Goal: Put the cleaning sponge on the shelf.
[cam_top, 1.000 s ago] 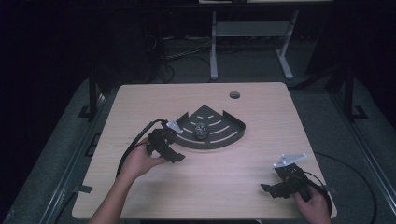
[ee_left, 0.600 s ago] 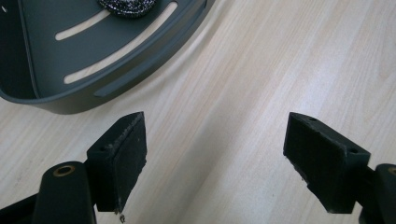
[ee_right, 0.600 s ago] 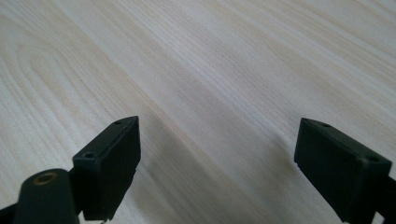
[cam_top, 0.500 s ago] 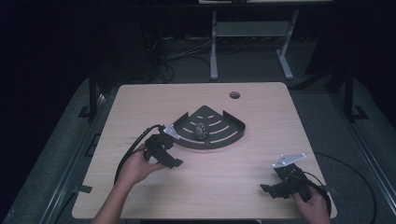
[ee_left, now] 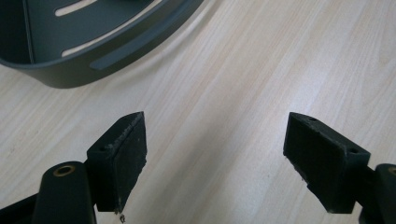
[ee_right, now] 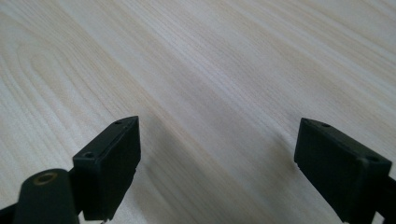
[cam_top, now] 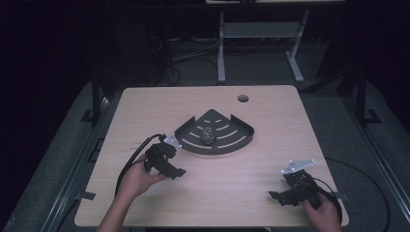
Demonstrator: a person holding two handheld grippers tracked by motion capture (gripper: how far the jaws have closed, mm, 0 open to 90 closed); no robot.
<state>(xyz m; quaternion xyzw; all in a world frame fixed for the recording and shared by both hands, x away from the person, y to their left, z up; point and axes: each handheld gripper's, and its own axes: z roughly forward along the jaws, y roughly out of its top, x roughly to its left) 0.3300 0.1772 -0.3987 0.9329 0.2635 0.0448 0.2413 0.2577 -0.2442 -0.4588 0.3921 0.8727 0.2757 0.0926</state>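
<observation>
Pale wood-grain table (cam_top: 251, 159) in dark room; left gripper (ee_left: 215, 158), right gripper (ee_right: 217, 163) fingers spread, empty.

High view sits above the person's edge of the table (cam_top: 270, 159), facing forward and down – whole top in frame, floor and a metal stand (cam_top: 261, 34) beyond the far edge. Left gripper view rides low and close over the wood, looking along its two jaws at the curved wall of the dark slotted tray (ee_left: 93, 56); that tray (cam_top: 241, 142) is the overlap with the high view. Right gripper view – same low, close angle, bare wood grain ahead, shared with the high view's near right corner.
</observation>
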